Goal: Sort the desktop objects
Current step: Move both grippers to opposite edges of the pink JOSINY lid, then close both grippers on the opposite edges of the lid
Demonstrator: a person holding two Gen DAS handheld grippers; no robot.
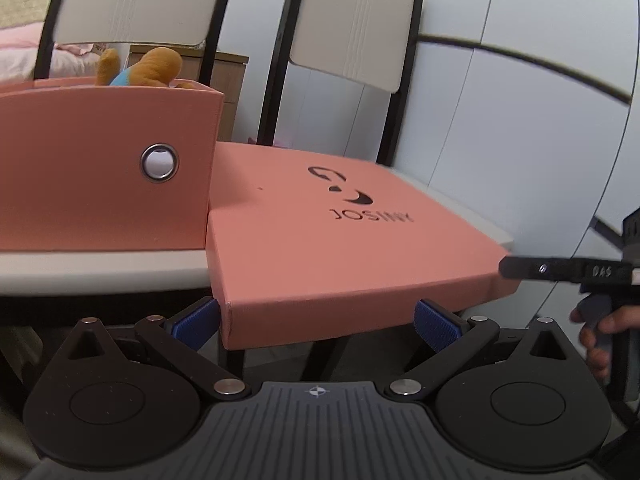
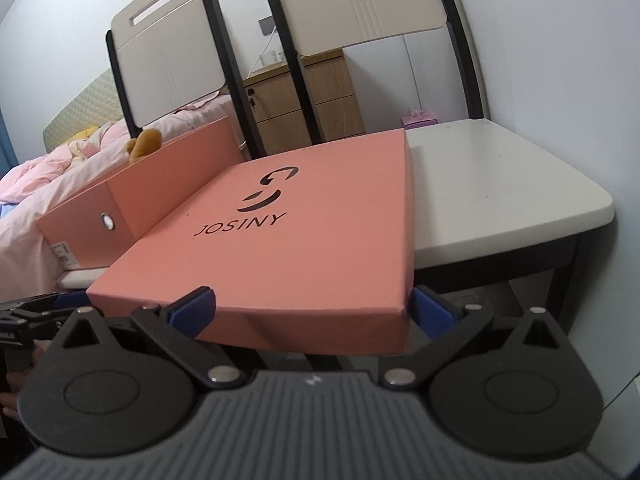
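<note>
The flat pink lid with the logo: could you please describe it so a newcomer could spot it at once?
Find the white table before two chairs. On its left end stands an open pink box holding a brown plush toy. Beside it lies the flat pink lid, overhanging the near edge; it alone bears black JOSINY lettering.

Both wrist cameras sit low and close at the near edge of the flat salmon-pink cardboard lid [image 1: 320,232] [image 2: 288,240], looking forward along their fingers across it. The left view takes its left corner, the right view its right corner. Both share the lid, the open pink box [image 1: 104,168] [image 2: 132,204] beyond-left, and white chair backs [image 1: 356,28] [image 2: 168,60].
</note>
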